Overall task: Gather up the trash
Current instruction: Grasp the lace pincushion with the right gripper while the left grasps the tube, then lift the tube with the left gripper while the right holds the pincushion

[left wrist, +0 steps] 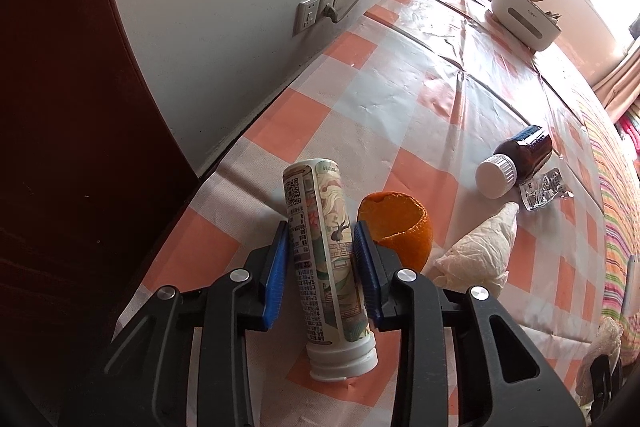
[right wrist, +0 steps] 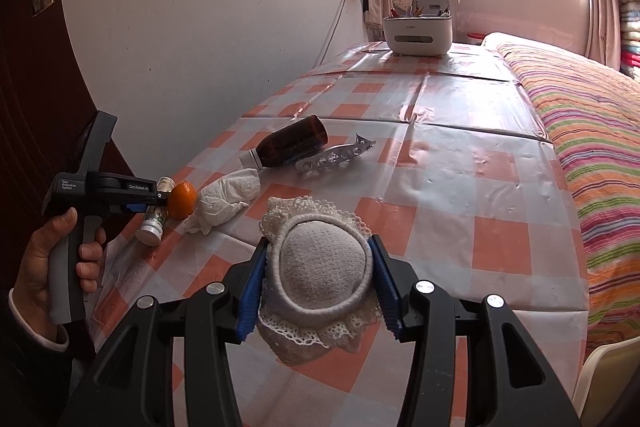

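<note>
My left gripper is shut on a white printed bottle that lies on the checked table, its blue pads pressing on both sides. In the right wrist view a hand holds that gripper at the table's left edge, over the bottle. An orange peel cup sits right beside it. Further right lie a crumpled tissue, a brown bottle with a white cap and an empty blister pack. My right gripper is shut on a grey round pad with lace trim, held above the table.
A white box with pens stands at the table's far end. A bed with a striped blanket runs along the right side. A wall with sockets and a dark wooden panel border the left side.
</note>
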The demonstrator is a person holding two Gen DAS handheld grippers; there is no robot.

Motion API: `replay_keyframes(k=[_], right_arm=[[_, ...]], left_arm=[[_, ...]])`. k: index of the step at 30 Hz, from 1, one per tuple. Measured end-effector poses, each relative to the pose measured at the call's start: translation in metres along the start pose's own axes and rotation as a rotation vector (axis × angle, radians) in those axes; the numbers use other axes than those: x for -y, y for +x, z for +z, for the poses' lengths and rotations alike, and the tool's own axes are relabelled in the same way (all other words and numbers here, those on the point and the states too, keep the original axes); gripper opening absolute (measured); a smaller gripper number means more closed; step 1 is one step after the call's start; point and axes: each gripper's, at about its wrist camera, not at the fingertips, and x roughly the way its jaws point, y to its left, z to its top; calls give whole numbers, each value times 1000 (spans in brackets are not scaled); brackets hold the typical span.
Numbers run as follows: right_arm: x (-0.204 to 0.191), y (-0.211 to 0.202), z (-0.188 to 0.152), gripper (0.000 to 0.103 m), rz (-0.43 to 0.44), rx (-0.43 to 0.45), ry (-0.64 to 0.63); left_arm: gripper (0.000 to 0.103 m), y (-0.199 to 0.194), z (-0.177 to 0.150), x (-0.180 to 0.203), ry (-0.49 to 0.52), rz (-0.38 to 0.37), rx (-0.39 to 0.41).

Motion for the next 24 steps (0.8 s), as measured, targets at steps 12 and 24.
replay_keyframes(k=[12, 24], right_arm=[[13, -19, -4, 47, -19, 30, 15], [29, -41, -8, 47, -49, 65, 35]], left_arm=[[29, -33, -18, 27, 50, -93, 55], [29, -41, -34, 63, 123, -159, 62]])
